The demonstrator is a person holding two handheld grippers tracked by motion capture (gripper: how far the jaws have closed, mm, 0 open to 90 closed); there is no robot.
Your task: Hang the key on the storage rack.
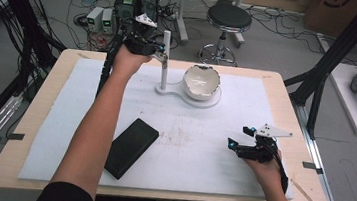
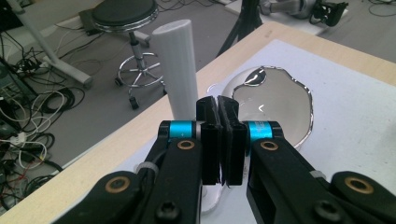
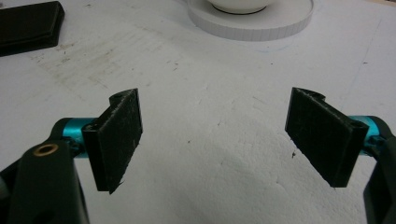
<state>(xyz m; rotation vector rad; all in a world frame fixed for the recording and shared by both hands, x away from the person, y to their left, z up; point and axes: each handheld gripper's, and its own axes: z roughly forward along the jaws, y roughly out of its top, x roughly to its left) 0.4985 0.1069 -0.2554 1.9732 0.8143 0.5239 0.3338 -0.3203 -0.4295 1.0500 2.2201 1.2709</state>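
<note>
A white stand has an upright post (image 1: 166, 49) and a flat base (image 1: 170, 90) at the far middle of the mat. A white bowl (image 1: 201, 81) with a jagged shiny rim sits on that base. My left gripper (image 1: 161, 53) is raised beside the post, at its left. In the left gripper view its jaws (image 2: 218, 105) are shut with nothing seen between them. The post (image 2: 177, 70) stands just behind them to the left, and the bowl (image 2: 275, 105) lies beyond. My right gripper (image 1: 239, 136) hovers open over the mat at the right, its pads (image 3: 119, 135) wide apart.
A flat black slab (image 1: 131, 147) lies on the white foam mat (image 1: 201, 148) at the front left; its corner (image 3: 28, 25) appears in the right gripper view. The stand's base (image 3: 252, 25) lies ahead of the right gripper. A stool (image 1: 229, 18) and cables sit beyond the table.
</note>
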